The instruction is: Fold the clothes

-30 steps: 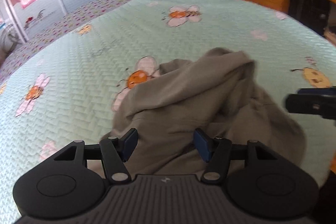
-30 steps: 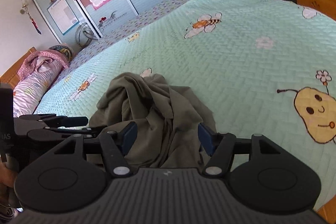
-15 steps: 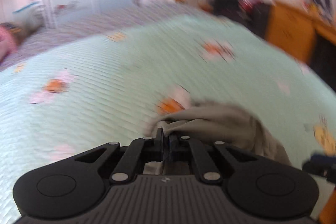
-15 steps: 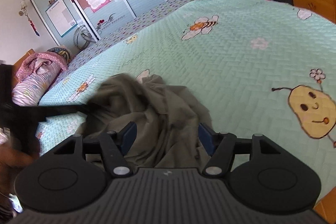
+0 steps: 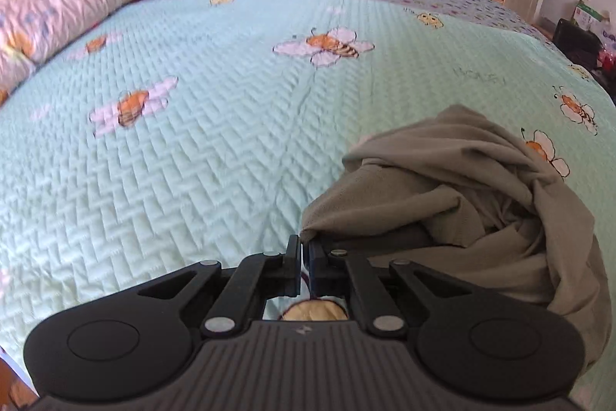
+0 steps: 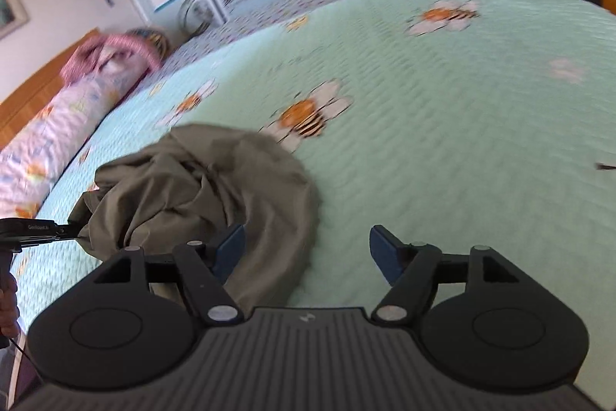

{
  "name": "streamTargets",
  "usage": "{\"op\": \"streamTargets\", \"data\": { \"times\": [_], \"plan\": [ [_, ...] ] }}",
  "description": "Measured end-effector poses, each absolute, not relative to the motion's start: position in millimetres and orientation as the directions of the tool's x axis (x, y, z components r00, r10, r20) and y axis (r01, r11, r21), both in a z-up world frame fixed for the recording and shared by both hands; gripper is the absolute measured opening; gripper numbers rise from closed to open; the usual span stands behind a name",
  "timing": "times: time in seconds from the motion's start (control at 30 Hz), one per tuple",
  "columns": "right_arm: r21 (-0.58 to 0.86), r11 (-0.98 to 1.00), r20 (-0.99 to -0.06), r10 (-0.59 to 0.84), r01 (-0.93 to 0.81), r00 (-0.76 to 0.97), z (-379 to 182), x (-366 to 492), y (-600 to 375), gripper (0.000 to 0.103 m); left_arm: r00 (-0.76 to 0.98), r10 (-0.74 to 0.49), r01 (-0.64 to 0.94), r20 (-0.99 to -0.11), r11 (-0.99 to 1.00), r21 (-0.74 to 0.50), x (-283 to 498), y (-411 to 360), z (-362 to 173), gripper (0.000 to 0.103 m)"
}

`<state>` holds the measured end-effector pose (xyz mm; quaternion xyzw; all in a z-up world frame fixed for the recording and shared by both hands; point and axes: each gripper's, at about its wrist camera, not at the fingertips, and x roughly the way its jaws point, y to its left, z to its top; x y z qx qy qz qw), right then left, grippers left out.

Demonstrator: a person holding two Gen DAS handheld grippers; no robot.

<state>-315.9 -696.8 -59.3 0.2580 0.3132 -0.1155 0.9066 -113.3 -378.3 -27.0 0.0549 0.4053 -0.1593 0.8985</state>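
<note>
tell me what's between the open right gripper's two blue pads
In the right wrist view, the right gripper straddles the crumpled olive-grey garment's edge and bare mint-green quilted bedspread.

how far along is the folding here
Barely begun. Done: nothing folded; the crumpled olive-green garment lies in a heap on the mint-green quilted bedspread. In hand: the left gripper has its jaws shut on one edge of the cloth. The right gripper hangs open beside the heap, holding nothing. Left: spreading it flat and every fold.
</note>
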Motion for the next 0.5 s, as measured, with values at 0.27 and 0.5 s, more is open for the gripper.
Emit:
{"op": "streamTargets", "data": {
  "times": [0.27,0.5],
  "plan": [
    [0.379,0.838,-0.695,-0.022,0.393,0.718,-78,-273,-674,0.074,0.624,-0.309,0.336,-0.717,0.935,-0.11,-109,-357,-9,0.011],
    [0.558,0.761,-0.598,0.091,0.333,0.796,-62,-284,-676,0.002,0.629,-0.362,0.388,-0.688,0.913,-0.127,-127,-340,11,0.032]
  ]
}}
